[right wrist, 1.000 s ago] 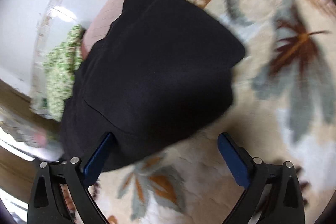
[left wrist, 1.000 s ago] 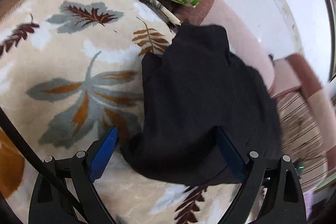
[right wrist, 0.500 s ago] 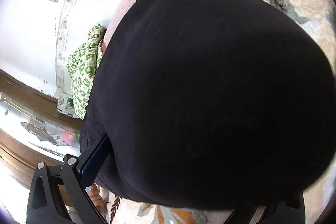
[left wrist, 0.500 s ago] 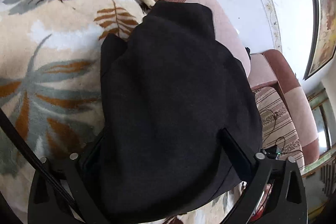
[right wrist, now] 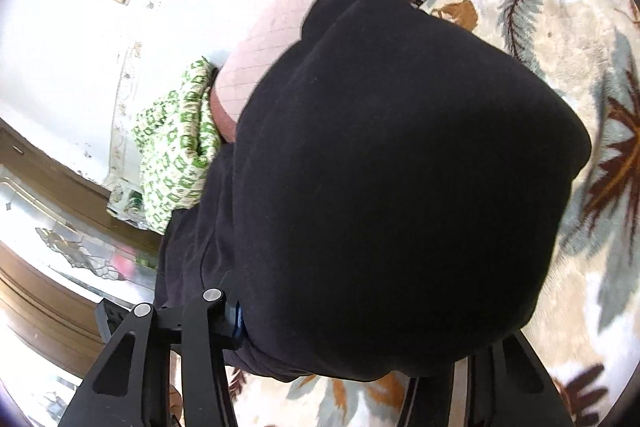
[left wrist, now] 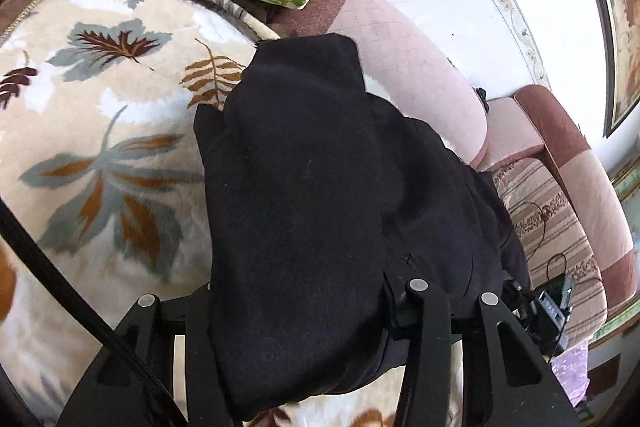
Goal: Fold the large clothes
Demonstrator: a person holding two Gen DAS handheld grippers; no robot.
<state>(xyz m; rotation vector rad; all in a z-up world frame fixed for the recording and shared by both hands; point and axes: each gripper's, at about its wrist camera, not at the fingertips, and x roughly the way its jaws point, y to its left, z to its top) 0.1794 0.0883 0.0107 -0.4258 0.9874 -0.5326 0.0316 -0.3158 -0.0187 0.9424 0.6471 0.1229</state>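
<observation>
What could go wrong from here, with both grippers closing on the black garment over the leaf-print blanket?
1. The black garment is bunched thick between both sets of closing jaws, so each may pinch several layers and fold unevenly.
2. It buries the left gripper and right gripper, hiding the edges and making alignment guesswork.
3. The leaf-print blanket could get caught too.

The left gripper [left wrist: 304,307] is matte black, its angular finger arms cut with triangular openings and pinned by round silver screws; a black cable runs diagonally past its left arm. The right gripper [right wrist: 344,323] matches, with a strip of blue pad beside its left screw.
</observation>
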